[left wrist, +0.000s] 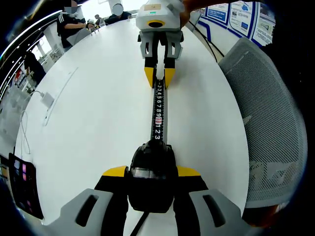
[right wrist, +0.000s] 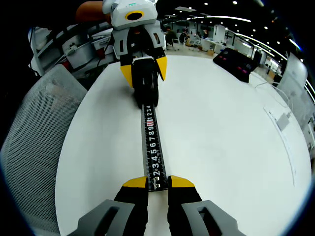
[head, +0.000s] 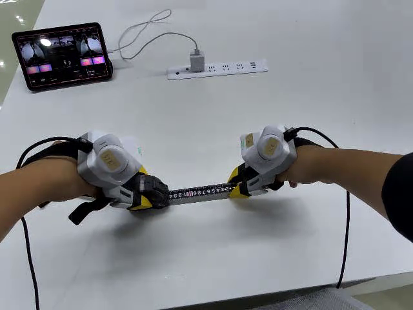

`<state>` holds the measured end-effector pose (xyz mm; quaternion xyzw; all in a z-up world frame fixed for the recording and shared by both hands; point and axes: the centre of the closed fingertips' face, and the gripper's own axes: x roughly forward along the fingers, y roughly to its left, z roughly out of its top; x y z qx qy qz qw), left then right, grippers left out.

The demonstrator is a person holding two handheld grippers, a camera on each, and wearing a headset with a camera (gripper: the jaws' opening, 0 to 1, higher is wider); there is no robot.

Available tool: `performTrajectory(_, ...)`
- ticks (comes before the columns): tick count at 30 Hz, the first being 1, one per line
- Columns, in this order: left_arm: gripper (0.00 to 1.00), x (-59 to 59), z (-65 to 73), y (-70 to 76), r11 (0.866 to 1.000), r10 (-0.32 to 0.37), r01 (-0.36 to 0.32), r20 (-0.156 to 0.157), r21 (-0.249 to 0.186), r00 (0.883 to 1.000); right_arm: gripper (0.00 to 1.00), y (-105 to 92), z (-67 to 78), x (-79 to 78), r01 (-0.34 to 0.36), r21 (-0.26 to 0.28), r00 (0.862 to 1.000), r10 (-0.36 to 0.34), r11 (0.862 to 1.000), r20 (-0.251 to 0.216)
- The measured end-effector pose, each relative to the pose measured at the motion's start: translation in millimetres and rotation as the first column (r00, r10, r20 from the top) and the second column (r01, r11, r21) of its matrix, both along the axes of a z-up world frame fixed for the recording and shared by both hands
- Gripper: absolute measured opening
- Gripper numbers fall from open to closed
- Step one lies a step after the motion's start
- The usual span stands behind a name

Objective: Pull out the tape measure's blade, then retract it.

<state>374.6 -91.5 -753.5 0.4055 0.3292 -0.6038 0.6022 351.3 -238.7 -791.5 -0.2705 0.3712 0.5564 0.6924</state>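
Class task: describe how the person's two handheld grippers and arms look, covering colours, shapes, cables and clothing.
The left gripper and right gripper match: pale grey boxy housings with a tan square on top, and black jaws ending in yellow wedge tips. A black cable trails from each. A dark sleeve shows on the right arm.

An open-plan office, with something of a lab about it. The work goes on at a long white table [head: 271,103] of the meeting-room sort, with a mesh office chair [left wrist: 268,123] beside it. A tablet [head: 62,55] sits on the table near a power strip [head: 222,67] with a charger [head: 197,61] plugged in. People [left wrist: 74,22] sit at the far end, posters [left wrist: 241,14] hang on a wall, and rows of ceiling lights [right wrist: 236,18] run over more desks [right wrist: 197,42] behind
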Motion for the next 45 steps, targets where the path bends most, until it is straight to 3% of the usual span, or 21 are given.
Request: performTrajectory(45, 0.30, 0.5, 0.0, -0.7, 1.000, 0.010, -0.010, 0.002, 0.007, 1.000, 0.10, -24.6, -0.3, -2.6, 0.018, -0.002, 1.000, -0.018, 1.000, -0.006)
